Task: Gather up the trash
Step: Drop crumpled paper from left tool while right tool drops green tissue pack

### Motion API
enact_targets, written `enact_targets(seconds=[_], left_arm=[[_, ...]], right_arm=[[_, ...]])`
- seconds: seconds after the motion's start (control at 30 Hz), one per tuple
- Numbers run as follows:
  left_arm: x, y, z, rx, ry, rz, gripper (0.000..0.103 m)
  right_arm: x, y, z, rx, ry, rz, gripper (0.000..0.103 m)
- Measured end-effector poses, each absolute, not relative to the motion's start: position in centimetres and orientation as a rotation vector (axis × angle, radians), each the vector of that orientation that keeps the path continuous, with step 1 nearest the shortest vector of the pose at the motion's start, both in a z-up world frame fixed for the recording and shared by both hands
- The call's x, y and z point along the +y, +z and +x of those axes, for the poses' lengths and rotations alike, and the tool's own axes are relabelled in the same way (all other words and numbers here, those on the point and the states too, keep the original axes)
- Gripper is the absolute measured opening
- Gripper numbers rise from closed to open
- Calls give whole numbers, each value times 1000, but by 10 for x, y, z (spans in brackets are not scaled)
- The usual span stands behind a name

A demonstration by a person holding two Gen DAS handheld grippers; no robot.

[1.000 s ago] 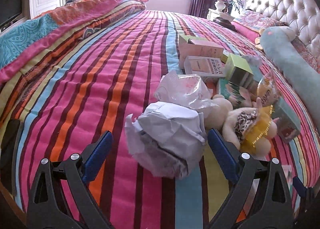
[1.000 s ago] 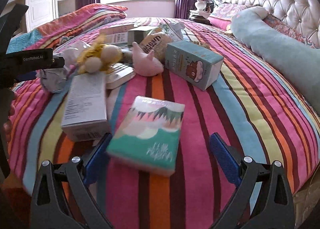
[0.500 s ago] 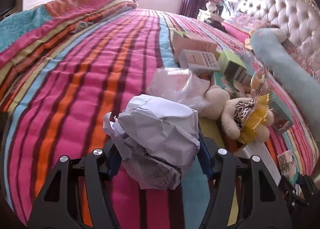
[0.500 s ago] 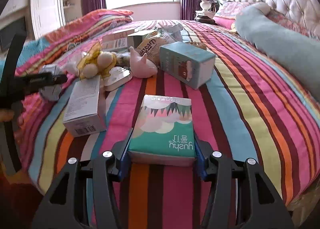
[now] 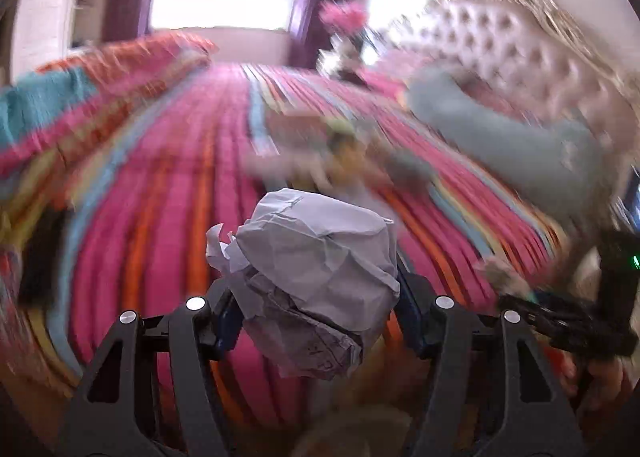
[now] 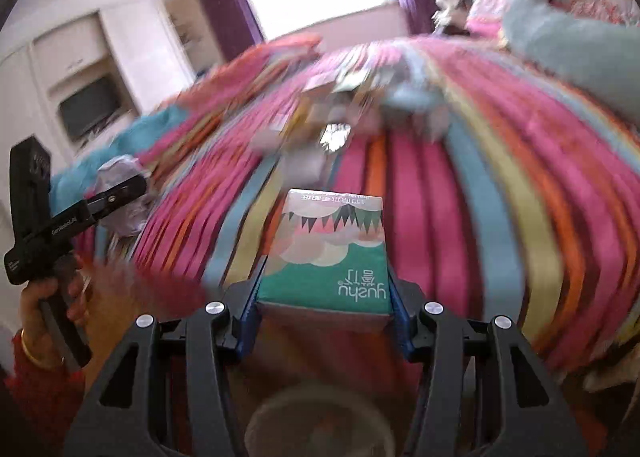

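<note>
My left gripper [image 5: 318,311] is shut on a crumpled ball of grey-white paper [image 5: 316,277], which hangs lifted over the near edge of the striped bed [image 5: 160,197]. My right gripper [image 6: 324,305] is shut on a green tissue pack [image 6: 332,257] with bunting print, also raised off the bedspread [image 6: 500,197]. From the right wrist view the left gripper's black body [image 6: 76,217] shows at the left with the paper ball [image 6: 124,193] in it, held by a hand [image 6: 48,305]. The right gripper's body [image 5: 576,321] appears at the right edge of the left wrist view.
A blurred heap of boxes and soft toys [image 5: 340,153] lies mid-bed. A long teal bolster [image 5: 500,129] and a tufted headboard [image 5: 520,49] stand at the right. A folded quilt [image 5: 80,97] lies at the left, with white cabinets [image 6: 100,77] beyond it. Something round and pale [image 6: 316,421] sits below the right gripper.
Both grippers closed from wide open, the left on the paper ball and the right on the tissue pack. Both then lifted and pulled back fast toward the bed's near edge, blurring the views.
</note>
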State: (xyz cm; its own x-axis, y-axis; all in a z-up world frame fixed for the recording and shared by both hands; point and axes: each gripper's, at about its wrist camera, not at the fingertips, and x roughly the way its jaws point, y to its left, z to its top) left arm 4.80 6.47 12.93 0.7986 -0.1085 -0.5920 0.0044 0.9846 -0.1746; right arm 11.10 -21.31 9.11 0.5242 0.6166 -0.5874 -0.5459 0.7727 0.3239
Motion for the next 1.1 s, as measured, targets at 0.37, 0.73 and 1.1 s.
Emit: enact_targets(seconds=[0.37,0.73,1.1], left_arm=[[-9,-108,0,1285,-162,-212,62],[-16,-134,9,1323,-112,-160,90],[-7,-127,3,1280,-92,-186,96]], right_arm=[[-202,-79,40,1286,664,76,50],[-180,-88,34,1303,678,-40,73],[-194,-93,37,1294,616,-37,78]])
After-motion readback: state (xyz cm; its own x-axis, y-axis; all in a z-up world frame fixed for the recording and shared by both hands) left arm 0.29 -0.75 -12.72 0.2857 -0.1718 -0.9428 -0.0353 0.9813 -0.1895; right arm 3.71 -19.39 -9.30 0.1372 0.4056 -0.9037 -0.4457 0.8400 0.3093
